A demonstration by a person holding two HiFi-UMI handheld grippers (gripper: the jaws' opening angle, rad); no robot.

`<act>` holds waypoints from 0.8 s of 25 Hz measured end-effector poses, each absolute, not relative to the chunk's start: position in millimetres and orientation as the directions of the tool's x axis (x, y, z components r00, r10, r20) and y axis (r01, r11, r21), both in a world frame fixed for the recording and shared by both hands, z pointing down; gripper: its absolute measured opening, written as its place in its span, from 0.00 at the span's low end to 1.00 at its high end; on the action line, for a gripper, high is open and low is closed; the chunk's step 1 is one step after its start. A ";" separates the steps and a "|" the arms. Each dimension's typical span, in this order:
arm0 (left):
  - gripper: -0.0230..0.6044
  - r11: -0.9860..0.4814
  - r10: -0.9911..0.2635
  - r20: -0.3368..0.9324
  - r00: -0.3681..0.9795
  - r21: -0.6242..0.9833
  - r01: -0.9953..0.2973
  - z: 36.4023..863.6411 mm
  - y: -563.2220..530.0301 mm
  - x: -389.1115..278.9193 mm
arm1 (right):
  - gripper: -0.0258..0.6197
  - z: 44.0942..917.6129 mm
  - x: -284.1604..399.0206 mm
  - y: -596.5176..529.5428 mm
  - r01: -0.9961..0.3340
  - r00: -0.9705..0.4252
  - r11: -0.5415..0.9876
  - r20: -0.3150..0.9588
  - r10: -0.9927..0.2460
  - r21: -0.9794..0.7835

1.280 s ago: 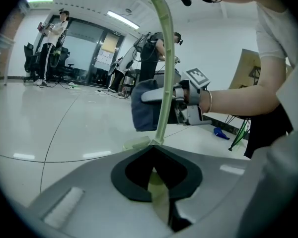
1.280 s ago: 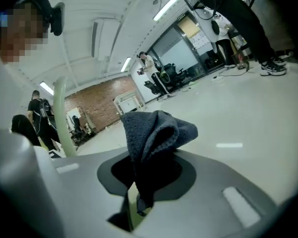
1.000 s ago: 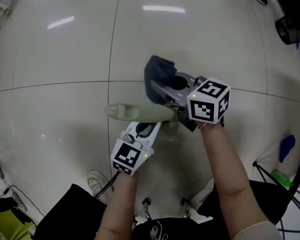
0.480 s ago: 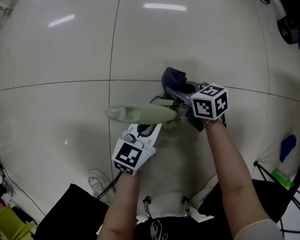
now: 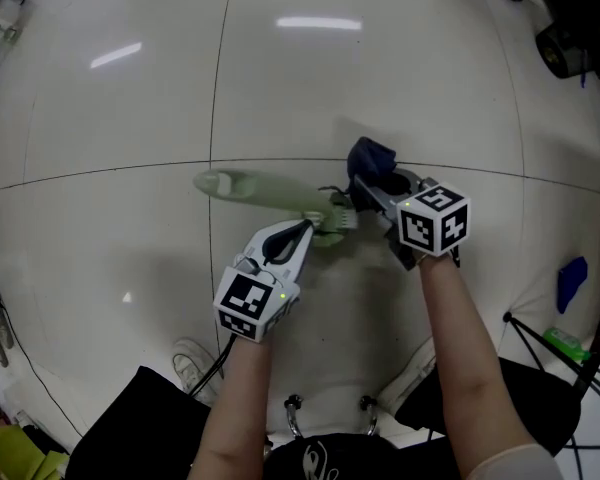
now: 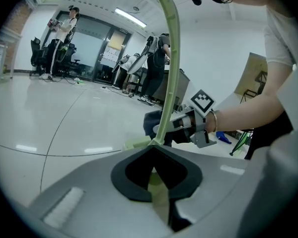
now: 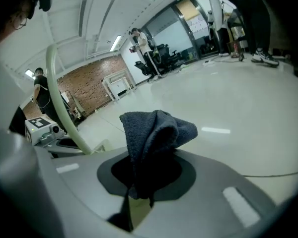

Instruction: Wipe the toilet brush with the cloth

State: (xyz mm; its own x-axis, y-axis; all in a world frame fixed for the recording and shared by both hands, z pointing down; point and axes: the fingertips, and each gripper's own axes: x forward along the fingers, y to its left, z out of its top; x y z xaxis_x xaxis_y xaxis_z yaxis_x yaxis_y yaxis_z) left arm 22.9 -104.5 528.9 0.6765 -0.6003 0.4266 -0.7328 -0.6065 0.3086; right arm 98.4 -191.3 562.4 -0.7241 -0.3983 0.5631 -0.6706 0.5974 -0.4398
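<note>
Head view, looking steeply down on a pale tiled floor (image 5: 110, 88). The left gripper (image 5: 307, 232) reaches forward and to the right. Its fingers (image 6: 102, 202) are clamped on the stem of the brush (image 5: 265, 192), low down and close to the brush head (image 5: 340, 218). From that grip the pale green handle rises toward the camera and leans left; in the left gripper view it curves upward to the top edge of the picture. The brush is held clear of the floor.

The right gripper (image 5: 376, 182) lies to the right of the brush and slightly farther away. Its fingers (image 7: 208, 197) are closed on a dark blue cloth (image 5: 370, 156), which bunches up out of them in a folded lump. The cloth sits just beside the brush head, on its right and far side. In the left gripper view it appears directly behind the stem, but no view shows whether the two touch. In the right gripper view the handle stands to the left of the cloth, with the left gripper below it.

A shoe (image 5: 190, 360) rests on the floor near the person's left arm. A blue object (image 5: 573, 294) lies well apart at the right edge.
</note>
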 end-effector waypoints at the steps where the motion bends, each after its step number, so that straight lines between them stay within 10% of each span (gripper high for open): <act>1: 0.05 -0.607 -0.614 0.416 0.671 0.294 -0.738 523.7 -104.9 20.9 | 0.14 549.4 105.1 -189.7 -0.687 -0.715 0.590 0.542 -0.442 -0.425; 10: 0.05 -0.552 -0.760 0.253 0.598 0.234 -0.800 457.8 -102.9 -35.6 | 0.14 432.7 103.6 -90.2 -0.613 -0.790 0.738 0.197 -0.581 -0.283; 20: 0.05 -0.542 -0.781 0.196 0.593 0.257 -0.800 438.8 -59.2 -83.6 | 0.14 472.7 -25.2 -23.6 -0.562 -0.792 0.806 0.403 -0.459 -0.186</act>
